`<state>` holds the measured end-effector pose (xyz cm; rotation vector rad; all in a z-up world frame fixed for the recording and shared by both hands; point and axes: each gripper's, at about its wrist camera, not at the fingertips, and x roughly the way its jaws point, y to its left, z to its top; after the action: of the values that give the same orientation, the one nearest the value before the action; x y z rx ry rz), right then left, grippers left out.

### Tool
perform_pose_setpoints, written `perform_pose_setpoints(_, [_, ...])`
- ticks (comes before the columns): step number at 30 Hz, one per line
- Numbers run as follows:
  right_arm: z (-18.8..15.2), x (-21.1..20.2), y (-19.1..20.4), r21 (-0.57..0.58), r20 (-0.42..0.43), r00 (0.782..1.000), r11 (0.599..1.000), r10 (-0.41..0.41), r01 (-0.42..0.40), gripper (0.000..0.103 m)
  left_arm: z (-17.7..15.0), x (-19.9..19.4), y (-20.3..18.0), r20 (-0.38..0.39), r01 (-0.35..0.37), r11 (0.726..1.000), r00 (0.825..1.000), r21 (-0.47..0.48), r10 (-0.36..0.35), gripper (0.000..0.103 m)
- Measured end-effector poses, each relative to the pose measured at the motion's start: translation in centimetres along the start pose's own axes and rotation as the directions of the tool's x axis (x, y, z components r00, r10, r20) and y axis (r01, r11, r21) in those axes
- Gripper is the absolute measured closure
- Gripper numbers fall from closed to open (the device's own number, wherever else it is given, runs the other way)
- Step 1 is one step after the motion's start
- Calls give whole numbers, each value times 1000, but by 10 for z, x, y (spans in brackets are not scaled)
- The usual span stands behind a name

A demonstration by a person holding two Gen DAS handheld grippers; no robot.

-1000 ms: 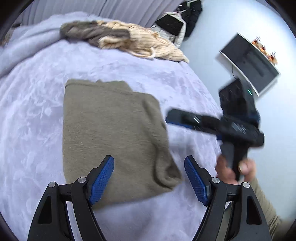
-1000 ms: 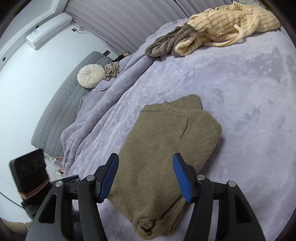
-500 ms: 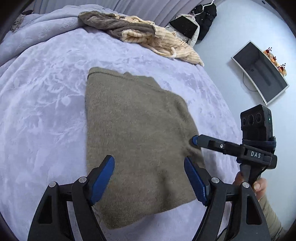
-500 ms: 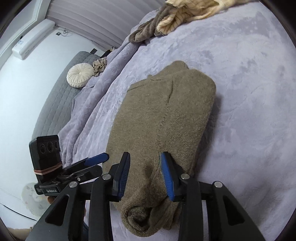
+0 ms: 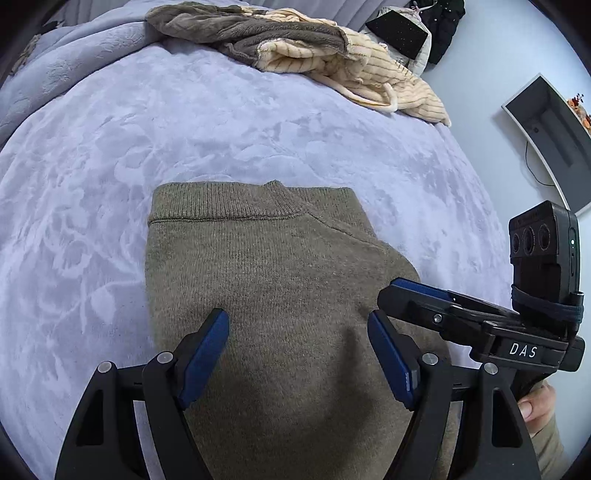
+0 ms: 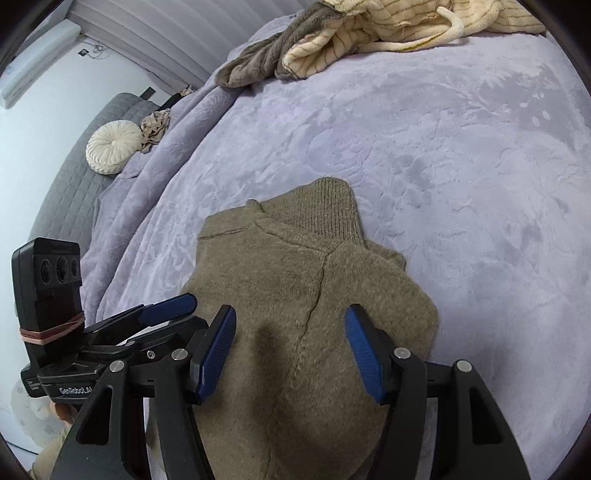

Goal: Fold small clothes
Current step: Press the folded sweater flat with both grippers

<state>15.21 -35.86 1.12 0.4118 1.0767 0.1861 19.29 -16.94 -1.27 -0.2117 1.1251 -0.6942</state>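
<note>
Releasing: right tongs (image 6: 290, 350), half a second ago pinched on the olive sweater (image 5: 280, 295), now spread wide | left tongs (image 5: 297, 354) also spread, empty | sweater lies folded on the bed (image 5: 110, 147) | fold looks finished.

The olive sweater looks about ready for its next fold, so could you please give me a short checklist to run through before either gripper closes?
1. Left gripper open over the olive sweater: ok.
2. Right gripper open over the same garment: ok.
3. Fabric actually between the pads: cannot tell.
4. The two grippers apart from each other: not ok, they sit very close side by side.
5. Blanket bare around the sweater: ok.
6. Cream striped garment away from the sweater: ok.
</note>
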Motion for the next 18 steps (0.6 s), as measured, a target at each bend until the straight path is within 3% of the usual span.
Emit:
perform_pose_setpoints(5, [9, 15, -1, -9, -2, 1000, 1000, -25, 25, 38, 1, 12, -3, -1, -33, 998, 999, 44, 33, 24])
perform_pose_setpoints(9, [6, 3, 11, -29, 4, 998, 998, -57, 57, 37, -7, -7, -11, 28, -52, 996, 998, 73, 50, 24])
perform_pose_setpoints(14, [-31, -34, 48, -170, 72, 992, 978, -107, 118, 37, -32, -41, -19, 72, -77, 991, 995, 108, 70, 24])
perform_pose_setpoints(18, [-70, -50, 81, -298, 116, 979, 934, -170, 198, 38, -57, -59, -21, 92, -114, 985, 990, 130, 102, 24])
